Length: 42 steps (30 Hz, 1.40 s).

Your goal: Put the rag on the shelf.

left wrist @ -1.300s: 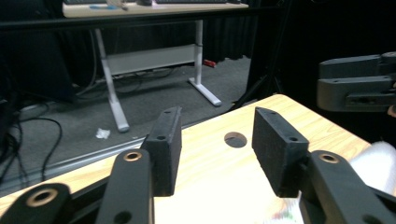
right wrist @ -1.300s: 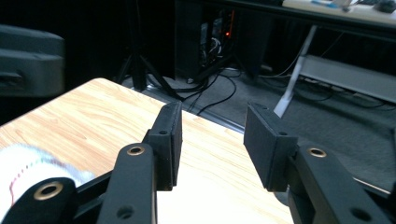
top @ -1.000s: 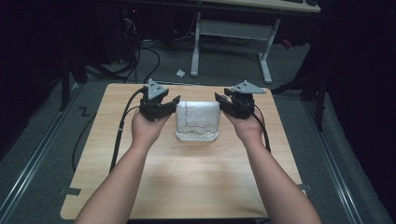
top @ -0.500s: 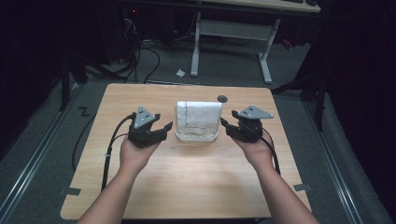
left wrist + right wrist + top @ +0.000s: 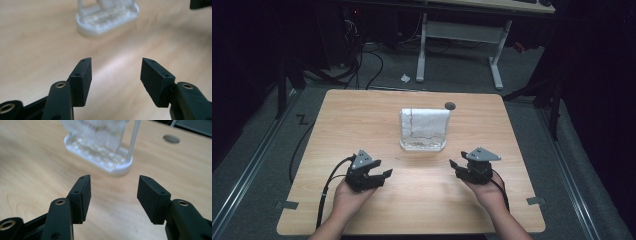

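Note:
A white cloth hangs over a clear plastic rack in the middle of the wooden table. My left gripper rests low, near the front left, and points toward the rack. My right gripper mirrors it at the front right. Both are well clear of the rack. In the left gripper view my left gripper is open over bare wood, with the rack base ahead. In the right gripper view my right gripper is open too, facing the rack and cloth. Both pairs of jaws have just been opening, with nothing between them.
A dark round hole sits in the tabletop behind the rack. Beyond the table stand white desk legs, and black cables lie on the grey floor. A cable trails from the left gripper across the table's front left.
Both hands have drawn back from the cloth's upper corners toward the near edge and sunk lower. The jaws stand wider. The cloth stays draped on the rack.

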Each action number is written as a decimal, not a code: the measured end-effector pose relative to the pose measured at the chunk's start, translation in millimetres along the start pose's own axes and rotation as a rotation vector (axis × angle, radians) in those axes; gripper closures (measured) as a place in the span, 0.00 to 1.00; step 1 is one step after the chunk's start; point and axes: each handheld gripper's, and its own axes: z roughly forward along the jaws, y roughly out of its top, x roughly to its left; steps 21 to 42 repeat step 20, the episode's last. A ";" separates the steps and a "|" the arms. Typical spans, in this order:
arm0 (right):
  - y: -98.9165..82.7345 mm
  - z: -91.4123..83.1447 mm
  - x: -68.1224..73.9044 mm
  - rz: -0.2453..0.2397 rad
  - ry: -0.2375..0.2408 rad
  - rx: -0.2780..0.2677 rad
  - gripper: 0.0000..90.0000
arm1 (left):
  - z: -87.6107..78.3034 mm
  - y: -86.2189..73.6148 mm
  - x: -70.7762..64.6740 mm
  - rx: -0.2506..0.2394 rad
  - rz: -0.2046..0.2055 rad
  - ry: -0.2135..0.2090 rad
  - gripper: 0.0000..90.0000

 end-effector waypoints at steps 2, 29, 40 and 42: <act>-23.5 -0.9 6.1 0.015 0.000 0.000 0.50 | 2.2 -17.7 -9.2 0.026 -0.002 -0.029 0.47; -62.4 -6.8 -3.9 0.053 0.006 0.035 0.53 | 11.7 -48.1 -14.7 0.054 -0.088 -0.057 0.45; -62.4 -6.8 -3.9 0.053 0.006 0.035 0.53 | 11.7 -48.1 -14.7 0.054 -0.088 -0.057 0.45; -62.4 -6.8 -3.9 0.053 0.006 0.035 0.53 | 11.7 -48.1 -14.7 0.054 -0.088 -0.057 0.45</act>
